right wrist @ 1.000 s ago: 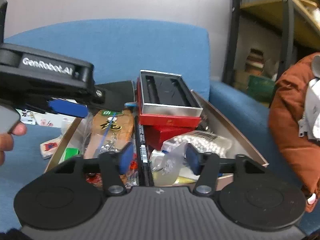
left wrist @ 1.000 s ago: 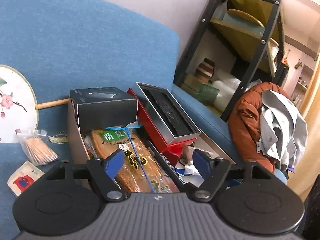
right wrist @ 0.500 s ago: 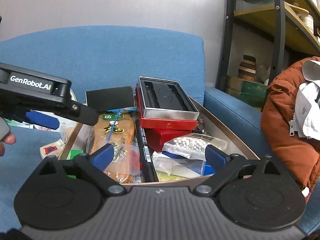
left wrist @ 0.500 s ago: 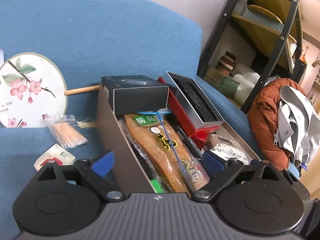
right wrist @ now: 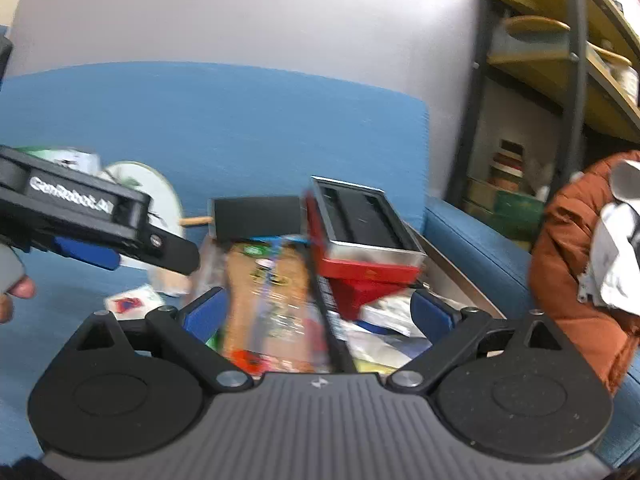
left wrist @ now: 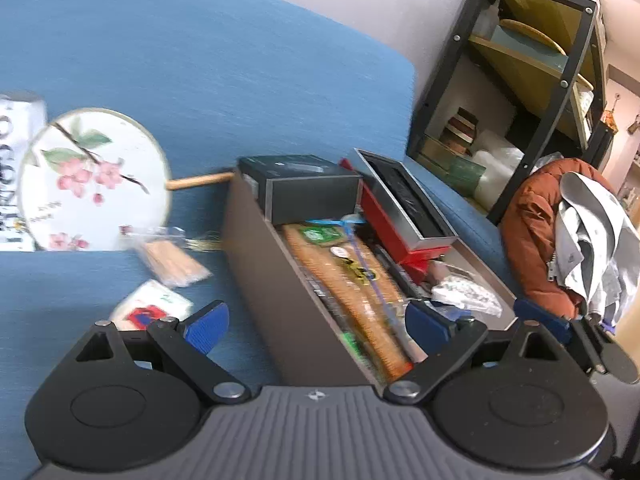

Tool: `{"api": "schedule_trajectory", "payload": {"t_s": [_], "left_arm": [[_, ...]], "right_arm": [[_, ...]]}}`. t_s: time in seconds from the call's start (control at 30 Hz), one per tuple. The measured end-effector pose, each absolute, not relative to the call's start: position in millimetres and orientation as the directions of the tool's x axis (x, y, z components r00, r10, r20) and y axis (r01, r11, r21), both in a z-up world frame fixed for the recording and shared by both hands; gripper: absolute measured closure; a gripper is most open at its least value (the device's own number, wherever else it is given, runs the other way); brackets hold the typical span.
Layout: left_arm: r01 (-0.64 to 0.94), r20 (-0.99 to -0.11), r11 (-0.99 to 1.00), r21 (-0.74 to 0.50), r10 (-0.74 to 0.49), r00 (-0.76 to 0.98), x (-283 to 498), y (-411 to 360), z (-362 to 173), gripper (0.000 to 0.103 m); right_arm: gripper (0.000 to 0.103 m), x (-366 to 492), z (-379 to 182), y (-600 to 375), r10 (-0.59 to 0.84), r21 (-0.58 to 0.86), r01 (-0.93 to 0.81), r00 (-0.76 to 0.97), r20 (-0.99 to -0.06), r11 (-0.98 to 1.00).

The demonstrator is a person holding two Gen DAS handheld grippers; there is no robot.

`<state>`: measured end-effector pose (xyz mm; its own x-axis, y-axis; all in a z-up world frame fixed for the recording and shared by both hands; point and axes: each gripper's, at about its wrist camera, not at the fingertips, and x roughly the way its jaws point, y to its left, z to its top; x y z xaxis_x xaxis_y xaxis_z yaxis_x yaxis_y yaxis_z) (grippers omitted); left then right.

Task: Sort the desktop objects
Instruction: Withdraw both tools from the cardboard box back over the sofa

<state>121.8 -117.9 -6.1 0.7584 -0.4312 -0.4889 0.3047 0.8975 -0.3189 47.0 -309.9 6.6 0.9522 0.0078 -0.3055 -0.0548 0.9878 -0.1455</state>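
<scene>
A grey open box (left wrist: 256, 264) sits on the blue sofa seat, packed with a black box (left wrist: 308, 188), a red case with a silver tray (left wrist: 404, 208), an orange packet (left wrist: 352, 276) and a clear bag (left wrist: 464, 292). My left gripper (left wrist: 316, 322) is open and empty, straddling the box's left wall. My right gripper (right wrist: 316, 314) is open and empty over the box's near end, above the orange packet (right wrist: 272, 292). The left gripper also shows in the right wrist view (right wrist: 104, 220).
Left of the box on the seat lie a round floral fan (left wrist: 88, 176), a bag of toothpicks (left wrist: 172, 260) and a small red-and-white packet (left wrist: 150, 308). A white can (left wrist: 16, 128) stands at far left. A brown jacket (left wrist: 560, 232) and black shelf (left wrist: 532, 60) are on the right.
Both grippers opened wide and pulled back from the box. The left gripper shifted left, so its fingers now straddle the box's left wall.
</scene>
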Motion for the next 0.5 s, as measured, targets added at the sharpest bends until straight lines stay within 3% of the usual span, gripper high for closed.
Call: {"api": "schedule_trajectory", "payload": {"t_s": [0.3, 0.5], "left_arm": [[0.212, -0.499, 0.928, -0.306, -0.346, 0.794, 109.7, -69.4, -12.3, 0.005], [0.143, -0.509, 0.931, -0.336, -0.307, 0.804, 112.9, -30.9, -29.1, 0.005]], "right_arm": [[0.007, 33.7, 19.0, -249.1, 0.155, -0.167, -0.209, 0.945, -0.287, 0.963], [0.007, 35.1, 9.2, -208.9, 0.222, -0.201, -0.297, 0.919, -0.326, 0.933]]}}
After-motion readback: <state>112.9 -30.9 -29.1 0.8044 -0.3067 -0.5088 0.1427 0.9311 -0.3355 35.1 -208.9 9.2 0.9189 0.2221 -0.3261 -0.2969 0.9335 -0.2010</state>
